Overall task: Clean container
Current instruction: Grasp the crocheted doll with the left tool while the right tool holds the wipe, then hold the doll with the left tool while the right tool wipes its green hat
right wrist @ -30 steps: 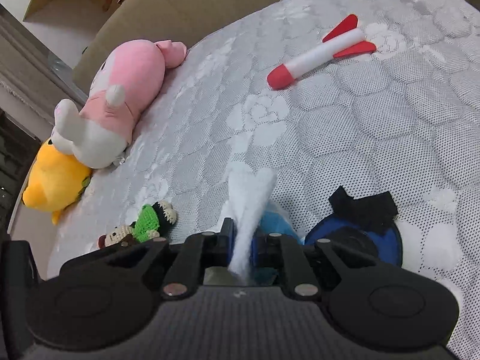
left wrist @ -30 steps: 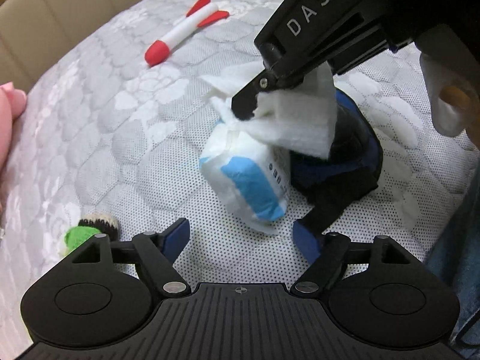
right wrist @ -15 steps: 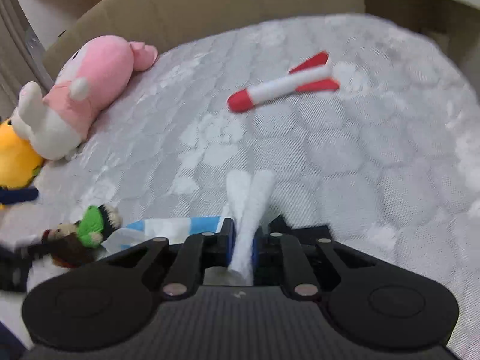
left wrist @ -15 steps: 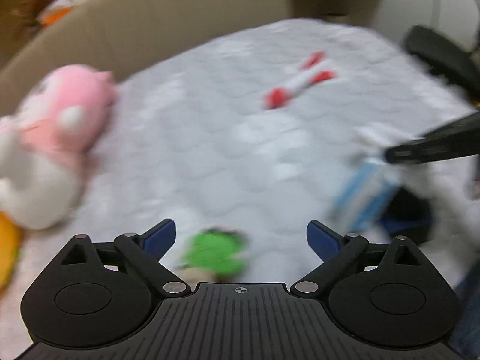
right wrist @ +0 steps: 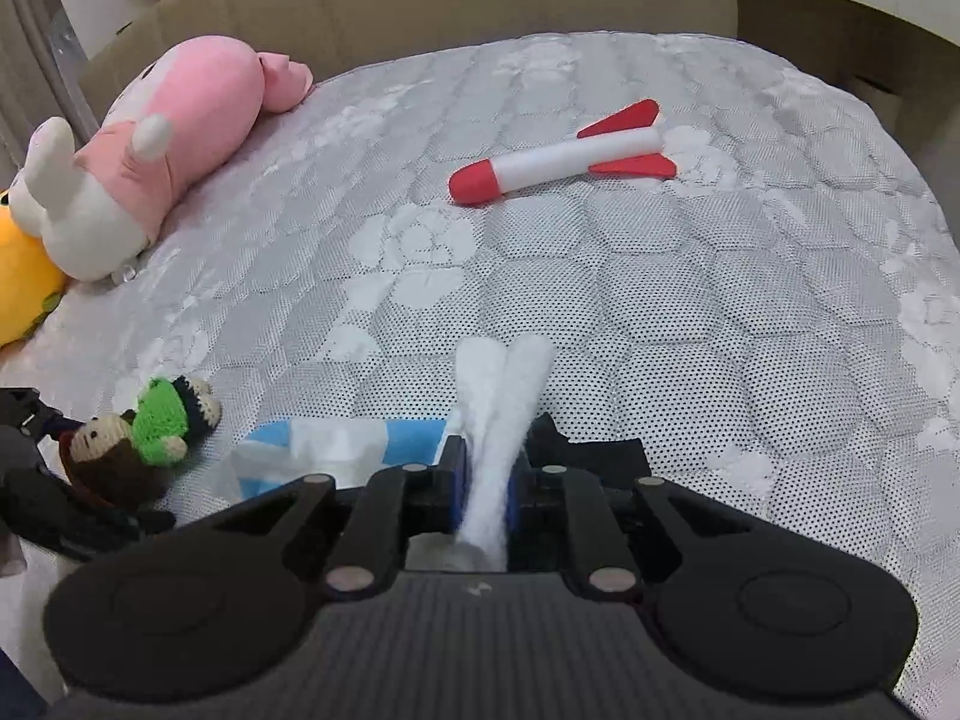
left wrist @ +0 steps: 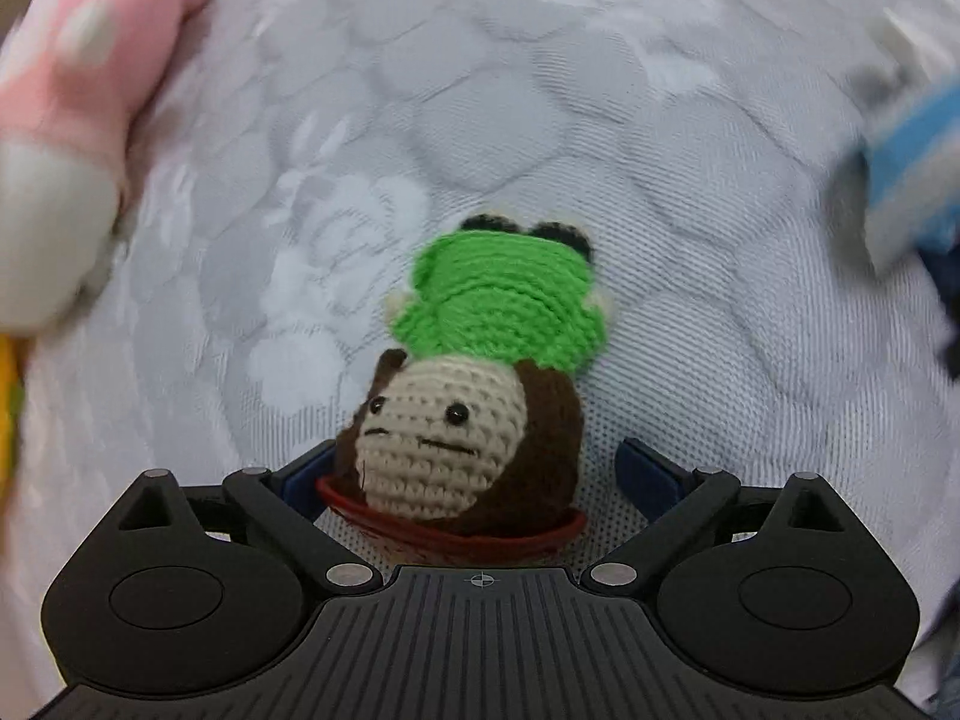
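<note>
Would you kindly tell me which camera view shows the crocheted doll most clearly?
The left wrist view: the crocheted doll fills the middle, sharp enough to show its stitched face, green body and the red dish rim under its head. The right wrist view shows it small at the left edge, lying on the bed.

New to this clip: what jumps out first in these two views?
The crocheted doll in a green top, lying on the grey quilted mattress with its head between the open fingers of the left tool, which has just been opening. In the right wrist view, the right tool is shut on a folded white wipe, and a red and white toy rocket lies further up the bed.
</note>
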A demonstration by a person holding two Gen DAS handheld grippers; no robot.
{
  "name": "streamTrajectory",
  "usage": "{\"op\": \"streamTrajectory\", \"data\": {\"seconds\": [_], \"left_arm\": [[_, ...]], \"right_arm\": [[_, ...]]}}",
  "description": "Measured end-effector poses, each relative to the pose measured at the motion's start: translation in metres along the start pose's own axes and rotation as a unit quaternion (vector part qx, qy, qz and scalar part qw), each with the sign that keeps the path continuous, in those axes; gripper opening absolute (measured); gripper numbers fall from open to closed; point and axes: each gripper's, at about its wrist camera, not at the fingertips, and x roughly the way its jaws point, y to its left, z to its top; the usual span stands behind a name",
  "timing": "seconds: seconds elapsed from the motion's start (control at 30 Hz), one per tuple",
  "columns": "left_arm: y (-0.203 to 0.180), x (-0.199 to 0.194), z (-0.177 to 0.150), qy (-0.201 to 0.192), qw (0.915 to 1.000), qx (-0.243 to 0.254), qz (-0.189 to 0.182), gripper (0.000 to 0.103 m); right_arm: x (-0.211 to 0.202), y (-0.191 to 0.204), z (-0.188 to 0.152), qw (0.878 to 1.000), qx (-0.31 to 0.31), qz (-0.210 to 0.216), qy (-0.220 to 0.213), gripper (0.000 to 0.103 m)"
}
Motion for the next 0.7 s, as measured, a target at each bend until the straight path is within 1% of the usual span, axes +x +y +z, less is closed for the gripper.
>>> {"op": "streamTrajectory", "data": {"seconds": [0.03,0.1,0.17,0.23,0.27,0.3,0.33,0.4,0.47,0.53,0.63,0.7], "left_arm": [[-0.004,-0.003,0.001,-0.004,0.9999,0.008,-0.007,0.097],[-0.012,-0.008,0.003,-0.012,0.9994,0.022,-0.023,0.08],[-0.013,-0.011,0.007,-0.014,0.9981,-0.003,-0.06,0.079],[-0.012,-0.012,0.011,-0.014,0.994,-0.036,-0.103,0.08],[-0.011,-0.013,0.013,-0.014,0.9908,-0.052,-0.124,0.08],[-0.013,-0.016,0.014,-0.016,0.9884,-0.06,-0.139,0.08],[-0.017,-0.019,0.015,-0.021,0.9876,-0.058,-0.145,0.08],[-0.026,-0.024,0.017,-0.03,0.986,-0.048,-0.157,0.08],[-0.029,-0.023,0.018,-0.026,0.9845,-0.056,-0.164,0.08],[-0.031,-0.022,0.02,-0.022,0.9828,-0.066,-0.171,0.08],[-0.034,-0.019,0.022,-0.025,0.9822,-0.073,-0.171,0.081],[-0.032,-0.015,0.021,-0.025,0.9809,-0.084,-0.174,0.082]], "right_arm": [[-0.003,0.0,0.0,1.0,-0.001,-0.005,-0.008,0.015],[-0.009,0.001,0.001,1.0,0.002,-0.003,-0.028,0.015],[-0.014,0.006,0.009,0.998,0.01,0.03,-0.046,0.015],[-0.013,0.013,0.018,0.995,0.023,0.079,-0.049,0.015],[-0.011,0.017,0.021,0.993,0.03,0.108,-0.043,0.015],[-0.006,0.022,0.023,0.99,0.039,0.134,-0.036,0.015],[0.001,0.027,0.023,0.986,0.048,0.159,-0.024,0.015],[0.017,0.037,0.019,0.98,0.055,0.19,0.003,0.015],[0.024,0.044,0.012,0.979,0.037,0.198,0.016,0.012],[0.022,0.045,0.008,0.98,0.016,0.199,0.023,0.012],[0.014,0.035,0.011,0.981,0.026,0.19,0.036,0.011],[0.005,0.027,0.012,0.984,0.028,0.174,0.037,0.011]]}}
